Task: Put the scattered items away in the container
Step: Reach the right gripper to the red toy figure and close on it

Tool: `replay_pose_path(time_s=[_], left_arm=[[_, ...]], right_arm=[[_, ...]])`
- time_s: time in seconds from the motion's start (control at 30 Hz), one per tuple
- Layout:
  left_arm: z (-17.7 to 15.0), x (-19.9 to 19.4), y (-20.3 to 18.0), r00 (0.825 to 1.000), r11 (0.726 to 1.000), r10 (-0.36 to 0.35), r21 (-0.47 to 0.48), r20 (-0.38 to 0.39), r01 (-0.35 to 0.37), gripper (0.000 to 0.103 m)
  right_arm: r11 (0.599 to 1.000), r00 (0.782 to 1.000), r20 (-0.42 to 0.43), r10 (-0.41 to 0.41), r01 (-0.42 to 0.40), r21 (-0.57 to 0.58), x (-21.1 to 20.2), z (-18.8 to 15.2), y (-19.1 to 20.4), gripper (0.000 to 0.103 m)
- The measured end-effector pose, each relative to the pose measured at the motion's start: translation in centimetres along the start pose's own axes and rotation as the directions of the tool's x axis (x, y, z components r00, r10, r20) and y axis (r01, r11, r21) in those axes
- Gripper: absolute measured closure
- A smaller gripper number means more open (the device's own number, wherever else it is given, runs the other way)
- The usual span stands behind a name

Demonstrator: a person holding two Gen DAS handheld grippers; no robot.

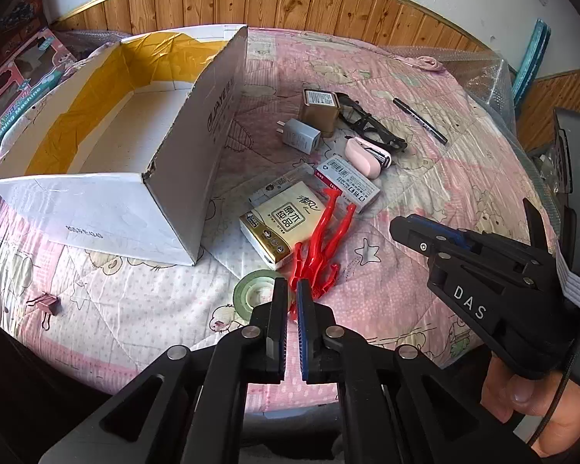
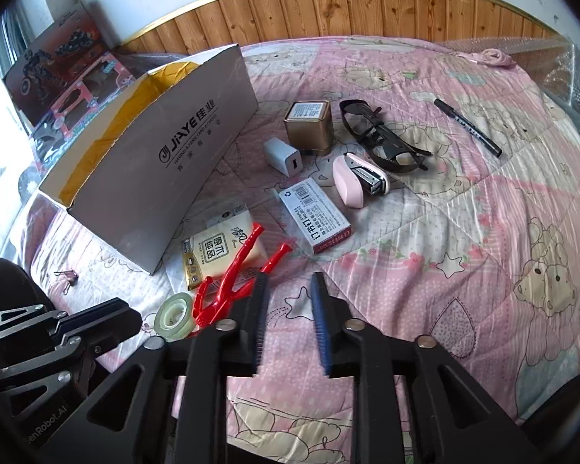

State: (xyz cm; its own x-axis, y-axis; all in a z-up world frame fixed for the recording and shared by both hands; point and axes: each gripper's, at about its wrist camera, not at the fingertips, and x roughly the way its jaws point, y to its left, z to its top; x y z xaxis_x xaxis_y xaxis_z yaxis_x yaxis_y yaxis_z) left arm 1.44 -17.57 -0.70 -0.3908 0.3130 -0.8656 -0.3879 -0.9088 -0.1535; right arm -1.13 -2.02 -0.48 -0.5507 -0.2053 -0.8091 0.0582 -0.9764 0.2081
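Observation:
An open white cardboard box [image 1: 108, 197] with a bare floor stands on the left of the pink quilt. Right of it lie a tissue pack [image 1: 282, 224], red plastic tongs [image 1: 328, 239], a tape roll [image 1: 255, 294], a staple box [image 1: 348, 181], a pink stapler [image 1: 363, 154], a white charger [image 1: 299, 135], a gold tin [image 1: 321, 112], black glasses [image 1: 371, 127] and a marker [image 1: 419, 120]. My left gripper [image 1: 292, 290] hovers shut and holds nothing, just short of the tongs' lower end. My right gripper [image 2: 290, 290] is open above bare quilt, right of the tongs [image 2: 236, 278].
A small binder clip [image 1: 44, 305] lies alone on the quilt in front of the box. Toy boxes [image 2: 58, 77] stand behind the cardboard box, by the wood-panelled wall. Bubble wrap [image 2: 553, 65] covers the far right corner. A hand [image 1: 522, 398] holds the right gripper.

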Motion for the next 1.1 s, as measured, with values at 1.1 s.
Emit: replay_pose_path(time_s=[1.1], left_arm=[[-0.4,3.8,6.3,0.997,0.995,-0.049,-0.088,-0.054,0.045,0.053]], right_arm=[[0.989,0.972,-0.188,0.144,-0.134,0.066,6.6,-0.8,2.7,0.049]])
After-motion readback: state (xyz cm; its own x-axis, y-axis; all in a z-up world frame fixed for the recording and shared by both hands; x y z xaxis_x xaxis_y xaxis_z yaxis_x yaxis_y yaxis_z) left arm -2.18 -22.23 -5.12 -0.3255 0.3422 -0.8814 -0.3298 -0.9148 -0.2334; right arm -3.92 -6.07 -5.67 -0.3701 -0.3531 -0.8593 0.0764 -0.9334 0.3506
